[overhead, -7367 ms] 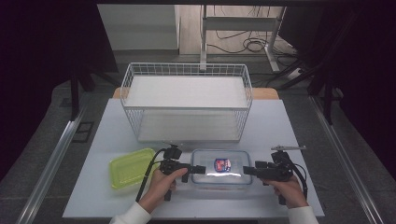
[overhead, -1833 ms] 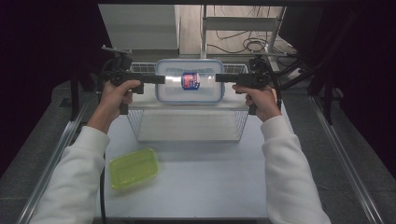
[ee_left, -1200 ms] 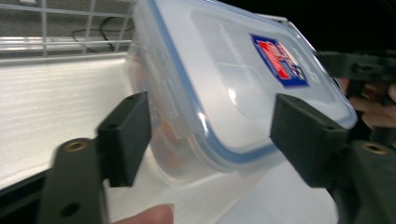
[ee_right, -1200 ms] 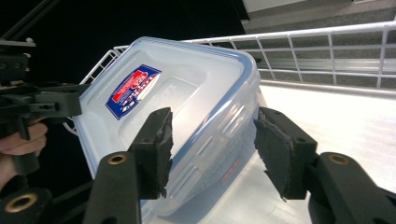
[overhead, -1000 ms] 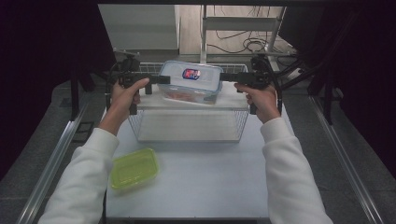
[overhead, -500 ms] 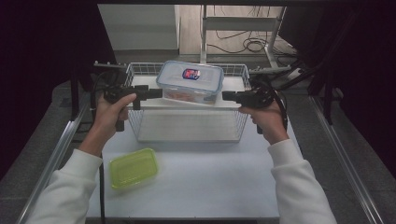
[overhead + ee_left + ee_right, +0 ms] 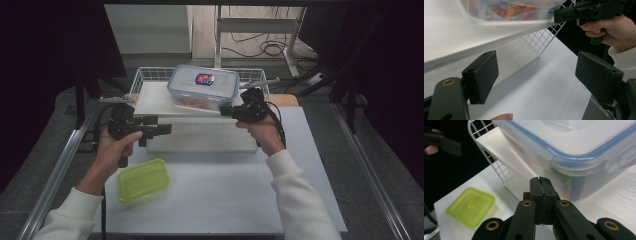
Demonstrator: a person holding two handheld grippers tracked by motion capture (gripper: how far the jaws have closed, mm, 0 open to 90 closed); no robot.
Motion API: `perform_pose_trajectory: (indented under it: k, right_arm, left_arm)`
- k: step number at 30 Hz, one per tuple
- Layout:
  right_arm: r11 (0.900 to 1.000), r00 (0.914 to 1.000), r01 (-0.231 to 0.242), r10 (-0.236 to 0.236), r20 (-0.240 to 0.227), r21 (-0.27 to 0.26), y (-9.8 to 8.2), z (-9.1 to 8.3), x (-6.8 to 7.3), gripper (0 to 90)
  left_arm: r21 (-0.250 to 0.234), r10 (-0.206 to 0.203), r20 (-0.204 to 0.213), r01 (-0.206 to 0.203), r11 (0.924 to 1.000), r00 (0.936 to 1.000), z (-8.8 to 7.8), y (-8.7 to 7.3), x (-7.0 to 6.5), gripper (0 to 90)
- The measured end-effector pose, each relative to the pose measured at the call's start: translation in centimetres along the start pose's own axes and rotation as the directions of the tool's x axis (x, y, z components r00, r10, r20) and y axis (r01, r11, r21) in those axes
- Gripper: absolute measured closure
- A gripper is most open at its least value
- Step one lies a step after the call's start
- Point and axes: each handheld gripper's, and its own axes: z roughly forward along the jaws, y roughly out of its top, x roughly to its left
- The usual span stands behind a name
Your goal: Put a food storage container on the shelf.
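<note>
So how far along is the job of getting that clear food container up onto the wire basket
The main step looks done: the clear container sits on the white board across the wire basket, neither gripper holding it. In hand: nothing. The right gripper is shut and empty beside the container; the left gripper is open and empty, off to the basket's side. Possibly left: the green container on the table.

Two white-sleeved forearms rise from the bottom of the high view. The left gripper, at centre left, points right with jaws wide apart and empty. The right gripper, at centre, points left, its jaws just closed together on nothing.
</note>
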Motion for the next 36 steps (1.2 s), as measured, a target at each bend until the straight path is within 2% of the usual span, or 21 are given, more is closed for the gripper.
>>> perform_pose_trajectory:
  k: [12,23,27,28,31,35,36]
  right_arm:
    - [0.999,0.9978,-0.046,0.047,0.047,-0.018,0.2,0.4,-1.2,89.2]
    - [0.997,0.9960,-0.068,0.070,0.056,-0.035,0.0,0.3,-2.0,89.3]
    - [0.996,0.9961,-0.074,0.076,0.045,-0.040,-0.3,0.1,-1.9,89.2]
    - [0.997,0.9978,-0.059,0.060,0.026,-0.040,-0.6,-0.2,-1.5,89.2]
    - [0.998,0.9989,-0.041,0.042,0.021,-0.042,-0.9,-0.6,-1.1,89.2]
    - [0.997,0.9988,-0.047,0.048,0.006,-0.059,-1.9,-1.6,-0.8,89.2]
    - [0.998,0.9990,-0.043,0.044,0.007,-0.052,-2.9,-2.1,-0.6,89.1]
  left_arm:
    - [0.001,-0.021,0.014,0.021,0.9998,0.9997,-0.1,-1.0,0.2,17.9]
    - [-0.002,-0.020,0.019,0.020,0.9998,0.9996,-0.2,-1.2,0.2,17.8]
    - [-0.003,-0.024,0.020,0.024,0.9997,0.9995,-0.2,-1.5,0.3,17.7]
    - [-0.005,-0.026,0.018,0.026,0.9997,0.9995,-0.2,-1.7,0.4,17.8]
    - [-0.010,-0.035,0.020,0.035,0.9993,0.9992,-0.2,-2.4,0.4,17.8]
    - [-0.005,-0.031,0.006,0.031,0.9995,0.9995,-0.1,-3.6,0.3,17.7]
    - [-0.004,-0.033,0.001,0.033,0.9994,0.9995,-0.1,-4.4,0.3,17.8]
